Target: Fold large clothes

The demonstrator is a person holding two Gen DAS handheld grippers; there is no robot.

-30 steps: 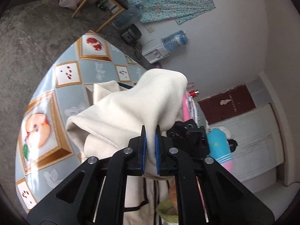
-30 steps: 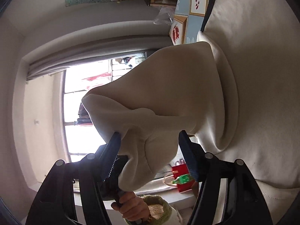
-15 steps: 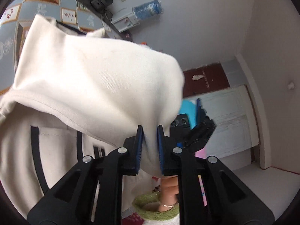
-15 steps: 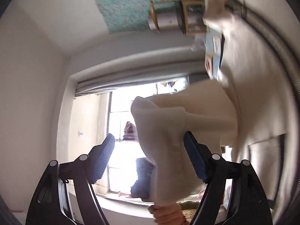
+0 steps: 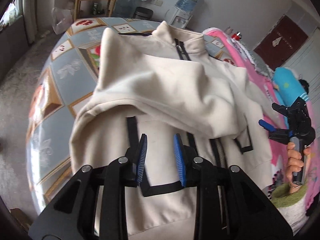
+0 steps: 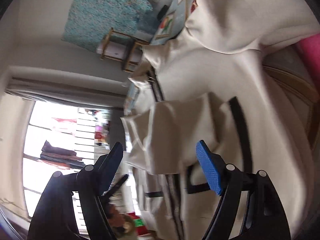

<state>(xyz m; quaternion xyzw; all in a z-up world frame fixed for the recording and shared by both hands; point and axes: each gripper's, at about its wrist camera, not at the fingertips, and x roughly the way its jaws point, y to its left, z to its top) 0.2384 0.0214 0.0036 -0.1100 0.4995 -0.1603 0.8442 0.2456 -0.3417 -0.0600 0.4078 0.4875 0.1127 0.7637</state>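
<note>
Releasing is the step I judge to be in hand: a sleeve (image 5: 170, 92) of the cream jacket (image 5: 160, 190) lies folded across the chest, and both tools stand clear of it. My left gripper (image 5: 160, 152) has just been opening; its blue pads are parted with nothing clamped between them, only the jacket's front panel and its black trim showing through the gap below. My right gripper (image 6: 160, 168) has its jaws spread wide; the folded cuff (image 6: 160, 132) appears between them in the right wrist view, yet neither pad presses on it, though blur keeps me from judging how near they are. The jacket rests, collar away from me, on the patterned tablecloth (image 5: 66, 74), its zip running toward the near hem. Next, I judge, comes the second sleeve or the fold of the body, which calls for a fresh grasp on a side seam or the hem. Room to the left is good, with bare cloth up to the table's curved edge; to the right, pink fabric (image 5: 230, 46) lies just beside the jacket, so movement there is tighter.
</note>
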